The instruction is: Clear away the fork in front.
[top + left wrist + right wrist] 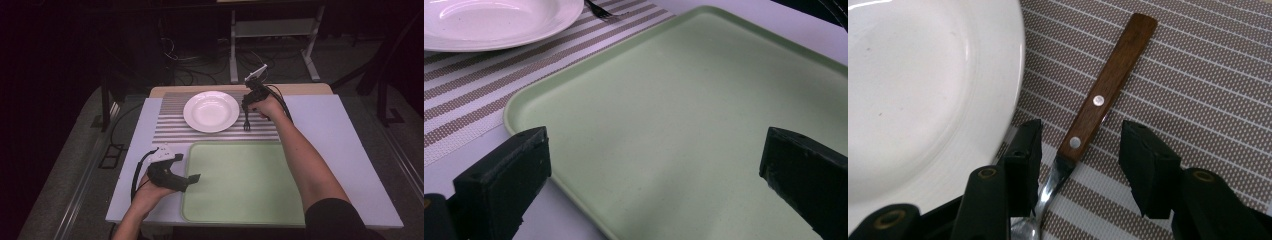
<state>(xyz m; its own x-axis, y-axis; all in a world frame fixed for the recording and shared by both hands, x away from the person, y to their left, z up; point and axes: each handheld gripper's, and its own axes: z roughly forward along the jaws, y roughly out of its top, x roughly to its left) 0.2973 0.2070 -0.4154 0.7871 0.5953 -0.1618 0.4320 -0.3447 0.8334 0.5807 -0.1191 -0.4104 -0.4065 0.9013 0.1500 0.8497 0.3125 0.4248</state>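
Right hand-held gripper (1080, 165) astride wood-handled fork (1100, 97); glossy plate (923, 90) beside, possibly touching.

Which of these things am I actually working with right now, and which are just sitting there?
In play:
- fork, wooden handle, lying on the striped mat between the open jaws of the right gripper
- plate, just beside the fork

Likely idle for now:
- green tray, nothing on it
- left gripper, jaws open over the tray's edge

Fork (1098, 107) tines cut off below right claw (1080, 165); plate (923, 95) cropped.
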